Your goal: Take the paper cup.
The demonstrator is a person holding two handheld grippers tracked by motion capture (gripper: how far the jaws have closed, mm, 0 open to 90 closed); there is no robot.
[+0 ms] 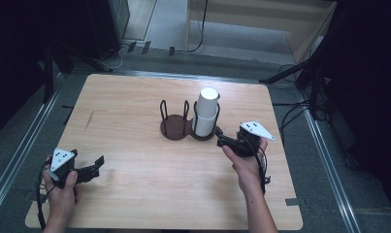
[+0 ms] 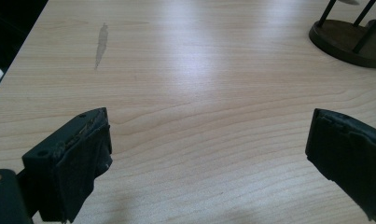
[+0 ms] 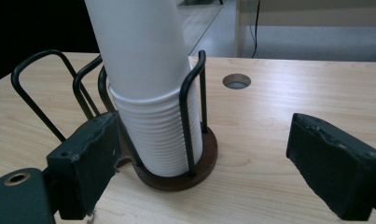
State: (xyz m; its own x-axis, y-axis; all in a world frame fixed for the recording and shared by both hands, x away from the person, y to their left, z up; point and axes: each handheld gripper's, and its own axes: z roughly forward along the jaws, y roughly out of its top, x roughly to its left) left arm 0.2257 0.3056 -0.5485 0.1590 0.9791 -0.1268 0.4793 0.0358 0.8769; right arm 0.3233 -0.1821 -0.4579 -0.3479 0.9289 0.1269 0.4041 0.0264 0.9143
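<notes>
Right gripper (image 3: 202, 163) stands wide open and empty just beside the stack of white paper cups (image 3: 146, 88), at about its four o'clock in the high view. Left gripper (image 2: 209, 158) rests open near the table's (image 1: 135, 194) eight o'clock edge, holding nothing. Paper cups are likely light, thin-walled and easily crushed, so a gentle pinch on the smooth upper cup looks best. Only the right ring of the dark wire holder (image 3: 195, 102) is filled; its left ring (image 1: 173, 116) is empty.

The high view looks forward and down over the whole surface (image 1: 149, 194); the left gripper view skims low across bare wood; the right gripper view sits close to the cup holder (image 3: 176, 175), which all three share.
</notes>
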